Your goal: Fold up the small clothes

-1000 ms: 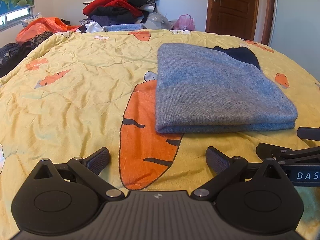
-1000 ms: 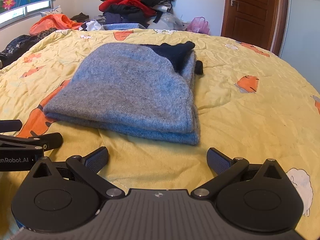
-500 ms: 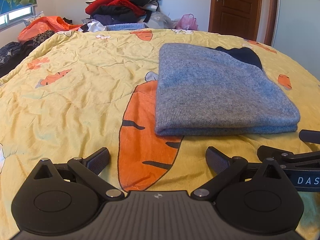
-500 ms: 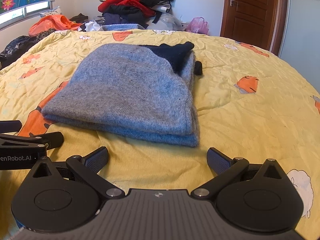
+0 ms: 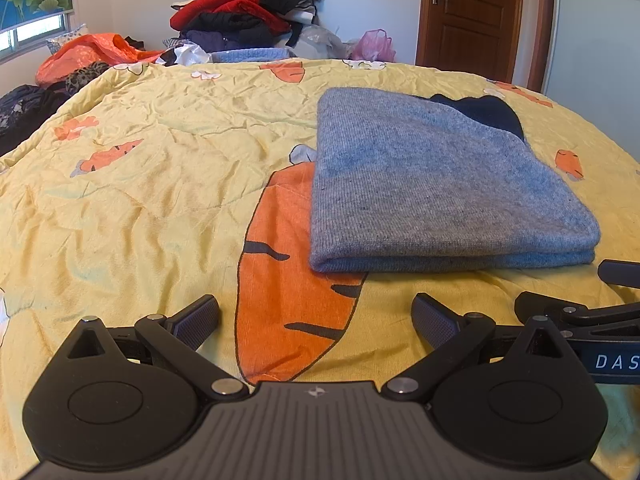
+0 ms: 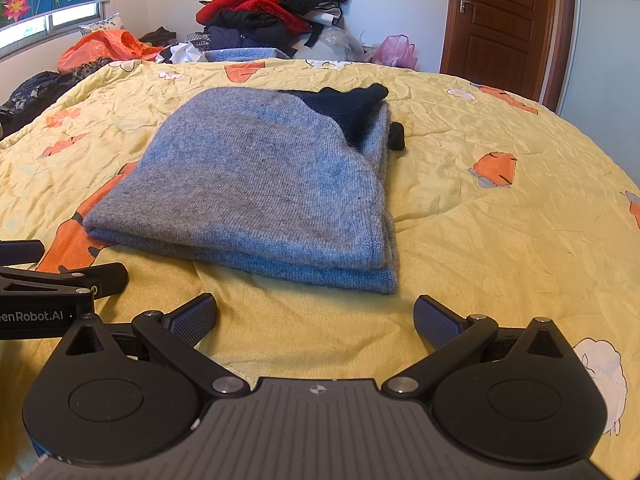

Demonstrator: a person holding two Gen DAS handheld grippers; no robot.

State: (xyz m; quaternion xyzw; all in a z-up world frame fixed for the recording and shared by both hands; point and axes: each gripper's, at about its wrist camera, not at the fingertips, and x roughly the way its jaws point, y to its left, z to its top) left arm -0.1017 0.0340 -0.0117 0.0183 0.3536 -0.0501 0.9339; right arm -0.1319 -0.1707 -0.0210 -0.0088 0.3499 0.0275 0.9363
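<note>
A grey-blue knit garment (image 5: 432, 184) lies folded flat on the yellow carrot-print bedspread (image 5: 140, 184), with a dark navy part showing at its far edge. It also shows in the right wrist view (image 6: 260, 184). My left gripper (image 5: 316, 320) is open and empty, just short of the garment's near left corner. My right gripper (image 6: 316, 318) is open and empty, just short of the garment's near right corner. Each gripper shows at the edge of the other's view, the right one (image 5: 592, 312) and the left one (image 6: 60, 284).
A pile of red, black and dark clothes (image 5: 248, 12) is heaped beyond the bed's far edge. An orange bag (image 5: 88, 54) and dark clothes lie at the far left. A pink bag (image 5: 374, 46) and a brown door (image 5: 470, 12) stand at the back right.
Both grippers have drawn back and risen slightly, so the folded garment sits a bit further off. The garment has not moved. Both stay open.
</note>
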